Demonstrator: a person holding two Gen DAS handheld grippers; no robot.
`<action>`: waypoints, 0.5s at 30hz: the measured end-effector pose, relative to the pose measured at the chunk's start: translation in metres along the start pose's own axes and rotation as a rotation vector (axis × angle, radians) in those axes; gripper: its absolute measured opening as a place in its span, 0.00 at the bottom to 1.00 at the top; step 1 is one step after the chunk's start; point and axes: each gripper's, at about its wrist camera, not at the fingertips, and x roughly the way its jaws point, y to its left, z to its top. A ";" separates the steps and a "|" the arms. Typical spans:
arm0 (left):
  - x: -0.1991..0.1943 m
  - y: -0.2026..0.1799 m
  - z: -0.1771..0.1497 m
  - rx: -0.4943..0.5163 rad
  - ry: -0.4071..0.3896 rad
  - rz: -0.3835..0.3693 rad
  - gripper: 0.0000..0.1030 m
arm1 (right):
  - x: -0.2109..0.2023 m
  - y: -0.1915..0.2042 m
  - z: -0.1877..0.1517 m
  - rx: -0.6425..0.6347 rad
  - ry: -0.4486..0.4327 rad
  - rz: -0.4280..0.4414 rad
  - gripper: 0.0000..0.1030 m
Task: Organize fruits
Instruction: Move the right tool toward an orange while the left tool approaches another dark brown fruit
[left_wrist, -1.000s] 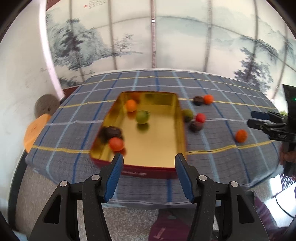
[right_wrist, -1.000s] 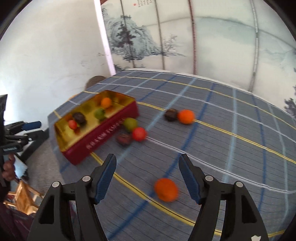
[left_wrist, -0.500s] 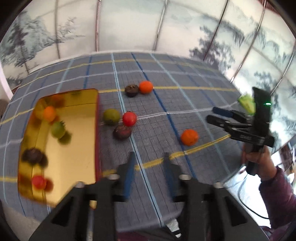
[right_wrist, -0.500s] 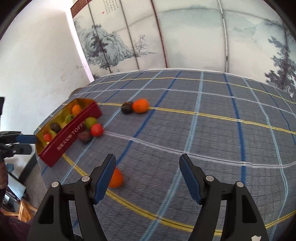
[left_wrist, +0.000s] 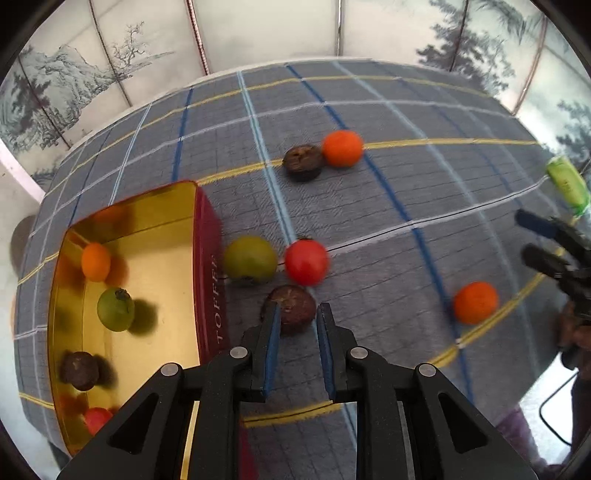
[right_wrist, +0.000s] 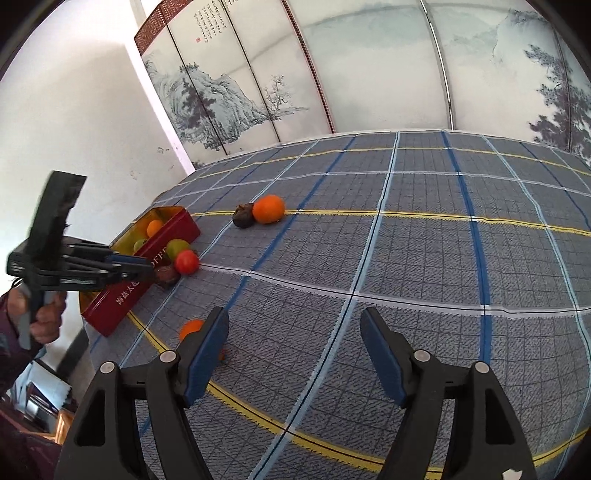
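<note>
L gripper (left_wrist: 295, 314) low, jaws narrowed w/ gap left, R gripper (right_wrist: 293, 328) raised, jaws wide apart

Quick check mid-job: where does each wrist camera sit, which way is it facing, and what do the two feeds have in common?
Left wrist: on the left gripper, looking down at the dark fruit beside the tin; own jaws narrowed around it.
Right wrist: on the right gripper, facing across the cloth; own jaws wide, the left gripper and hand at left.
Shared: tin, red fruit, green fruit, each other's gripper.
</note>
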 end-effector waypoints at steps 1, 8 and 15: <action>0.002 -0.001 0.000 0.008 0.005 0.007 0.26 | -0.001 0.000 0.000 -0.001 -0.003 0.006 0.70; 0.020 -0.003 0.003 0.025 0.042 0.034 0.55 | -0.001 0.000 -0.001 -0.001 -0.009 0.025 0.73; 0.015 -0.005 -0.001 0.008 0.000 0.010 0.30 | -0.002 0.001 -0.001 0.001 -0.009 0.023 0.74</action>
